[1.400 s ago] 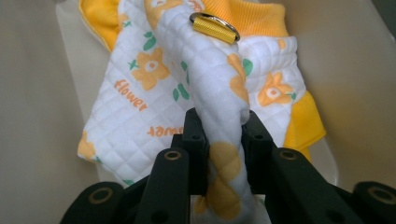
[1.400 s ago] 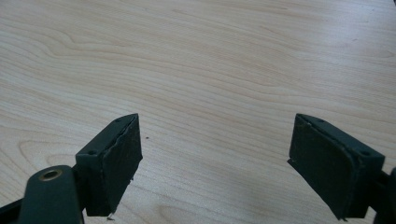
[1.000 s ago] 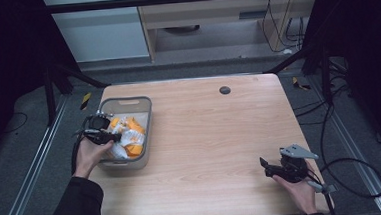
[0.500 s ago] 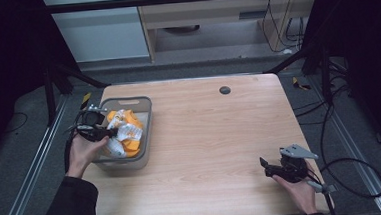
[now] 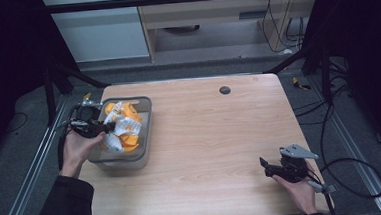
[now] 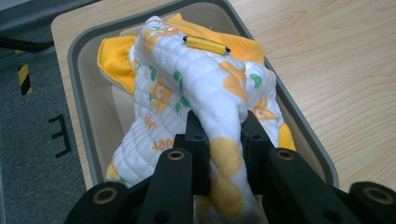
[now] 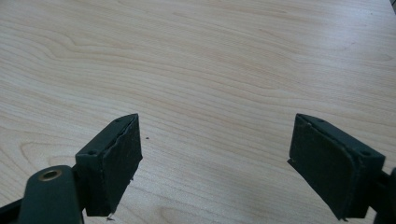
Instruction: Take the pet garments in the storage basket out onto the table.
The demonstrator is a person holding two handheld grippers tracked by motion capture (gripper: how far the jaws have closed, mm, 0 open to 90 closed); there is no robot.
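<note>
Left gripper view puts the left gripper (image 6: 219,140) at the bottom centre of the frame, its black jaws clamped on a fold of the quilted cloth (image 6: 201,88), white with orange and green prints, which bunches up above the grey bin (image 6: 74,51) toward the upper half of the picture. A small yellow cylinder (image 6: 205,44) rests on top of the cloth. In the high view, compared with a second ago, the hand (image 5: 80,147) has shifted toward the left edge of the bin (image 5: 145,102) and the cloth (image 5: 122,129) sits higher, so a lift out of the bin seems under way. At the lower right of that view the right gripper (image 5: 270,167) rests low over the wooden table (image 5: 205,136), jaws wide apart and empty.
</note>
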